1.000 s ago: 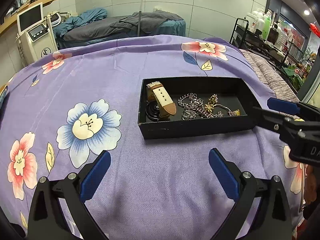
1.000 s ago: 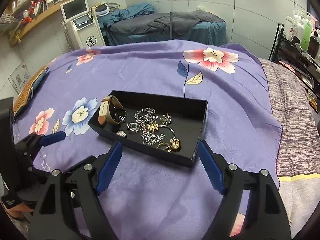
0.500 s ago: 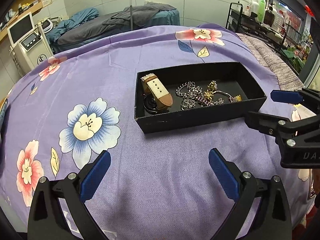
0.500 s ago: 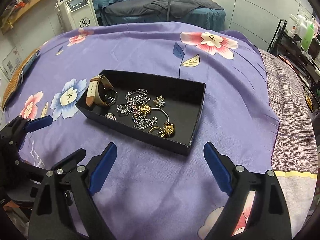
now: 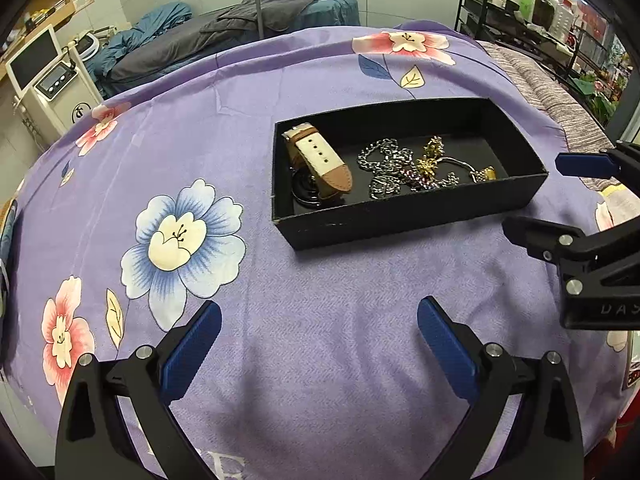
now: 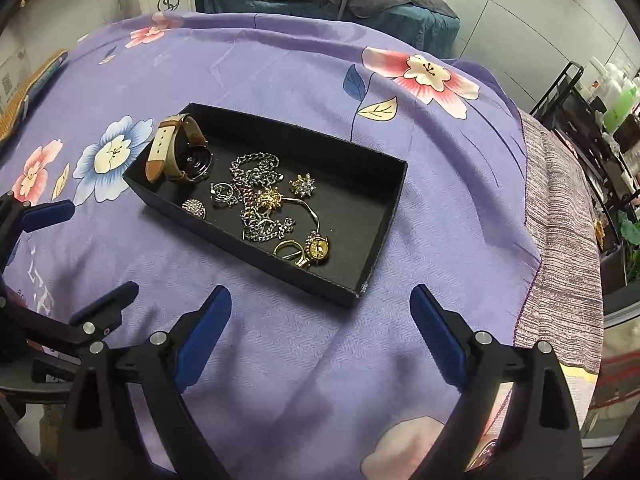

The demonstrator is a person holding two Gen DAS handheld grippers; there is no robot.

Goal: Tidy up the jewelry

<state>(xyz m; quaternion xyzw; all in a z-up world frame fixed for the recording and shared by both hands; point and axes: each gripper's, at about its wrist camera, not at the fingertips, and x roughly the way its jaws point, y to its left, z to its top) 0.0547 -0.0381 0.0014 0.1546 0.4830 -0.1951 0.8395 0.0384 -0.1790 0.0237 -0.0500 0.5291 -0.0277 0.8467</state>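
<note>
A black tray (image 5: 400,222) (image 6: 384,232) lies on a purple flowered cloth. In it are a brown-strapped watch (image 5: 320,160) (image 6: 176,152), a silver chain (image 5: 384,160) (image 6: 256,172), a gold flower brooch (image 6: 270,198), gold rings (image 6: 292,250) and small sparkly pieces (image 6: 194,208). My left gripper (image 5: 318,340) is open and empty, held above the cloth in front of the tray. My right gripper (image 6: 320,328) is open and empty, in front of the tray's right end; it also shows in the left wrist view (image 5: 548,196).
The purple cloth (image 5: 320,300) covers a bed or table that drops away at its edges. A white machine (image 5: 52,84) stands at the far left. A treatment bed (image 5: 256,28) is behind. A rack of bottles (image 5: 532,8) stands at the far right.
Both grippers have risen and pulled back a little, so each view looks down more steeply into the tray. Both stay open and empty.
</note>
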